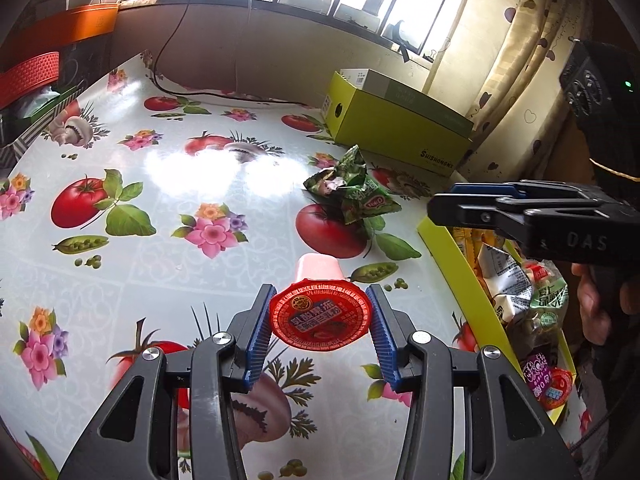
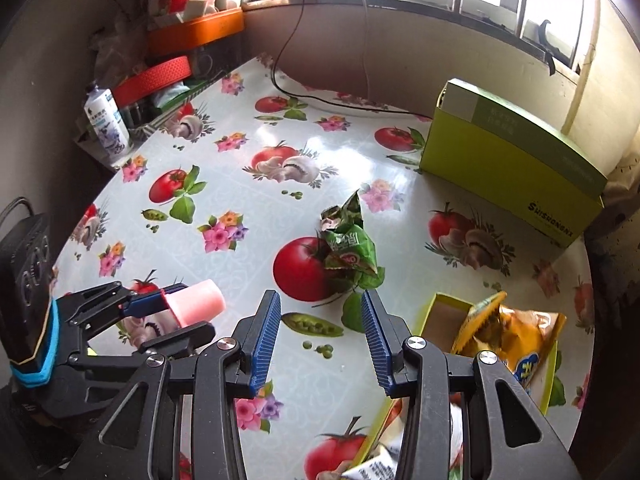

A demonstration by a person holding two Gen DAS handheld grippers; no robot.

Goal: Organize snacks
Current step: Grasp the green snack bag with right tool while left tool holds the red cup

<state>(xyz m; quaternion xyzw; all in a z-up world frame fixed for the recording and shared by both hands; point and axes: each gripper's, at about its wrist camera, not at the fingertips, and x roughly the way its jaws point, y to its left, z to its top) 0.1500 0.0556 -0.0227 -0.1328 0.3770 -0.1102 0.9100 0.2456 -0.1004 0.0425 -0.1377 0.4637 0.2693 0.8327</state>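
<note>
Glossy, smooth floral vinyl tablecloth (image 1: 168, 184) w/ window glare, shiny red foil lid on pink translucent plastic jelly cup (image 1: 319, 316), crinkly glossy green snack wrappers (image 1: 352, 188), matt yellow-green cardboard box (image 1: 400, 128).

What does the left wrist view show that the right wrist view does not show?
Only the left wrist view shows the red foil lid of the jelly cup, clamped in the left hand-held gripper, and the small jelly packs at the near end of the yellow tray.

Only the right wrist view shows the white spray bottle at the table's far left edge and the orange chip bag in the tray.

Both show the green snack packets on the flowered tablecloth, the closed yellow-green box, and the right hand-held gripper, empty.
</note>
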